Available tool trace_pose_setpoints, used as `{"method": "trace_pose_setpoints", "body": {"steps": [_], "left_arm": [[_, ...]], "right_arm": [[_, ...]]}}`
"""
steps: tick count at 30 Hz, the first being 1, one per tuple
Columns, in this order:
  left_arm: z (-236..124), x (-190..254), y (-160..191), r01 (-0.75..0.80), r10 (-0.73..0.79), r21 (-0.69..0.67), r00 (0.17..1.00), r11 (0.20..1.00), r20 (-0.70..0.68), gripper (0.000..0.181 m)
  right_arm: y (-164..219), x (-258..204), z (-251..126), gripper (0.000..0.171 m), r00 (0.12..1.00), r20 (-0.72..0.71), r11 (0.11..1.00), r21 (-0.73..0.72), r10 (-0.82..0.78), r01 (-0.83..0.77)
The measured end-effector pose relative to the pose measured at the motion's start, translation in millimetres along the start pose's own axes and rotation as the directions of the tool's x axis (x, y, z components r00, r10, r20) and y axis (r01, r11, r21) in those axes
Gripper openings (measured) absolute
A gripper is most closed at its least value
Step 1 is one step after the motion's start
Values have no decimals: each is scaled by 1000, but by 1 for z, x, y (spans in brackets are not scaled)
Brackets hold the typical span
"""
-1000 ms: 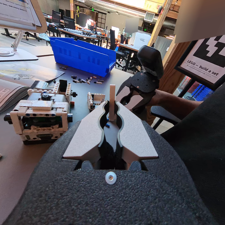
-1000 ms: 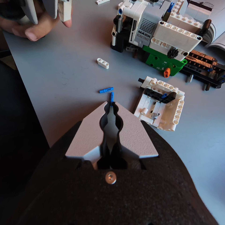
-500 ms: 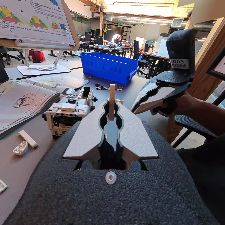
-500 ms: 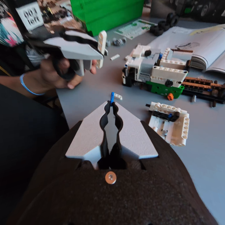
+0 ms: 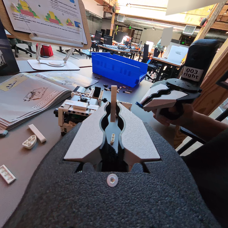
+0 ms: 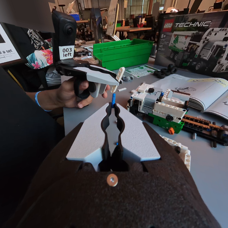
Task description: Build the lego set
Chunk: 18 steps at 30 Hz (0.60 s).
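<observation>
My left gripper [image 5: 112, 104] is shut on a white beam with holes [image 5: 113, 98], held upright above the table; it also shows in the right wrist view [image 6: 117, 79]. My right gripper [image 6: 112, 104] is shut on a small blue pin [image 6: 113, 99], which sticks out past the tips; it shows in the left wrist view [image 5: 138, 104] too. The pin's tip is just below the beam's lower end. The half-built white and green truck [image 6: 159, 108] stands on the table, also in the left wrist view [image 5: 76, 108]. A white sub-assembly [image 6: 182, 151] lies by my right gripper.
An open instruction book [image 5: 28, 93] lies left. A blue bin [image 5: 118, 69] with small loose parts [image 5: 117, 88] before it stands behind. Loose white pieces [image 5: 33, 137] lie front left. A green bin [image 6: 122, 53], black tyres [image 6: 165, 71] and the set's box [image 6: 192, 40] stand at the back. The gap from one gripper's tips to the other's is roughly 6 cm.
Both grippers have lifted and swung toward each other. The blue pin now sits close under the white beam's lower end. Both stay shut on their parts.
</observation>
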<state>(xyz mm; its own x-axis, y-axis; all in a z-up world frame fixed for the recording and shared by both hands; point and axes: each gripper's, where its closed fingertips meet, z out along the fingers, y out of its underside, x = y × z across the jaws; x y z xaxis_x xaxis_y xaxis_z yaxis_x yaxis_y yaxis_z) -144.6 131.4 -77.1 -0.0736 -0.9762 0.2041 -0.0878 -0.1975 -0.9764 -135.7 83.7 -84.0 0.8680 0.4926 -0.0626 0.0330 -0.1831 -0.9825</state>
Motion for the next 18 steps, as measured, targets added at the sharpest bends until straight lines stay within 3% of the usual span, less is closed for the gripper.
{"method": "trace_pose_setpoints", "body": {"steps": [6, 8, 10, 12, 18], "left_arm": [[-1, -4, -1, 35, -35, 5, 999, 999, -1, 7], [-1, -4, -1, 38, -38, 7, 999, 999, -4, 7], [-1, -3, -1, 31, -31, 5, 1000, 1000, -6, 7], [-1, 0, -1, 8, -8, 4, 1000, 1000, -9, 7], [-1, 11, 3, -141, 141, -13, 990, 990, 21, 7]], "right_arm": [[15, 6, 3, 3, 999, -11, 993, -110, 33, -34], [38, -2, 1, 3, 997, 25, 955, -289, 71, -61], [73, -10, -12, 4, 996, 50, 858, -513, 71, -35], [93, -16, -28, 3, 997, 80, 780, -625, 13, 40], [103, -12, -44, 4, 996, 80, 710, -699, -43, 86]]}}
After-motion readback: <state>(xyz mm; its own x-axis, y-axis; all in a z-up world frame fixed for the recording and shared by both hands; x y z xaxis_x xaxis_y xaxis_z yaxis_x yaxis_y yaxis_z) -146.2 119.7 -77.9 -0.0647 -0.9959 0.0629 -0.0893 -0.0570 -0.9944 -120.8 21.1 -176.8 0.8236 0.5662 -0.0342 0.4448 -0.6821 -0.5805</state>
